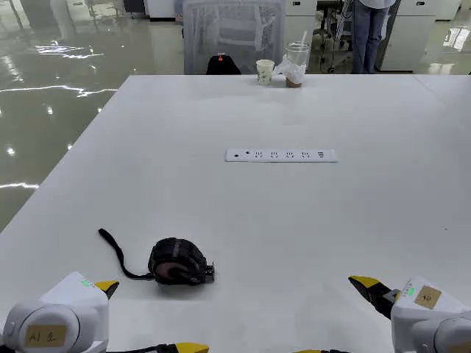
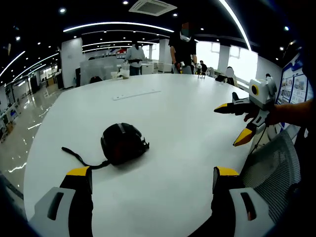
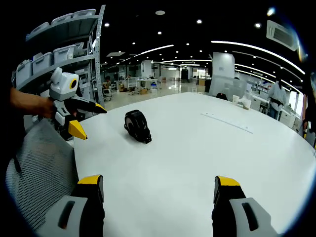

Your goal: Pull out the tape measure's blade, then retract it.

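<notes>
- Tape measure (image 1: pixel 179 262), black and rounded, with a thin strap (image 1: pixel 114 250), is laid on the smooth white table (image 1: pixel 294 213), just ahead of the left gripper (image 2: pixel 152 172).
- Yellow-tipped jaws of the left gripper are held spread.
- Right gripper (image 3: pixel 159 180) is likewise held spread.

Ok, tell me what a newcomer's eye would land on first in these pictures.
The black tape measure lies alone on the white table, towards the front left, with its strap trailing off to the left. The left gripper and right gripper, yellow-tipped jaws open, hover at the near edge, one on each side, touching nothing. Further back, a white power strip lies mid-table.
</notes>
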The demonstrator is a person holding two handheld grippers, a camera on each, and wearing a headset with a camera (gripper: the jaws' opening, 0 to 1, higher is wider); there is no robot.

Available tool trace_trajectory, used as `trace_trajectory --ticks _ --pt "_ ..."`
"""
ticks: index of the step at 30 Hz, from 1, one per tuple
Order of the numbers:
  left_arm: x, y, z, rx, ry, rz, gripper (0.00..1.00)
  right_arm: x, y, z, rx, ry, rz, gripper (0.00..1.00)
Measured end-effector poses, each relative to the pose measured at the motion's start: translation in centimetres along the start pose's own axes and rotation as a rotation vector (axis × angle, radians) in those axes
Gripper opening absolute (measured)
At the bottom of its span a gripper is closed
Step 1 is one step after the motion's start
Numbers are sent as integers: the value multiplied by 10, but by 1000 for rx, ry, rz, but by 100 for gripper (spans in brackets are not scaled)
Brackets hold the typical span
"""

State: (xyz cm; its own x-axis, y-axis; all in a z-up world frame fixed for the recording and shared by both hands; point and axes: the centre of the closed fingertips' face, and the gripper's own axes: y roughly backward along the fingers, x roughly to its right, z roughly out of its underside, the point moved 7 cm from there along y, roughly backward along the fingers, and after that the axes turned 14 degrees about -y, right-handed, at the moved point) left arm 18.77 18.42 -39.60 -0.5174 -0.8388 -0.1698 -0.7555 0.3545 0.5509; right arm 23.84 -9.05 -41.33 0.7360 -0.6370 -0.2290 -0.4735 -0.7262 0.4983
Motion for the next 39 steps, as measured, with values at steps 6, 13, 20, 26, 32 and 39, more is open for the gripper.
trace_trajectory --ticks 6,13,20,26,32,39 --pt "3 4 3 7 6 3 99 -2 4 -2 33 -8 18 96" --pt "8 9 1 22 7 -11 99 -13 9 -2 57 -28 35 99" --pt "11 8 2 35 18 -14 99 -22 10 1 69 -75 46 99" --pt "15 9 3 32 18 -15 99 -25 10 2 64 -98 52 99" --pt "16 11 2 41 33 -27 99 -29 11 -5 102 -129 63 99" --pt "17 11 4 40 40 -20 99 -31 9 -2 82 -127 63 99"
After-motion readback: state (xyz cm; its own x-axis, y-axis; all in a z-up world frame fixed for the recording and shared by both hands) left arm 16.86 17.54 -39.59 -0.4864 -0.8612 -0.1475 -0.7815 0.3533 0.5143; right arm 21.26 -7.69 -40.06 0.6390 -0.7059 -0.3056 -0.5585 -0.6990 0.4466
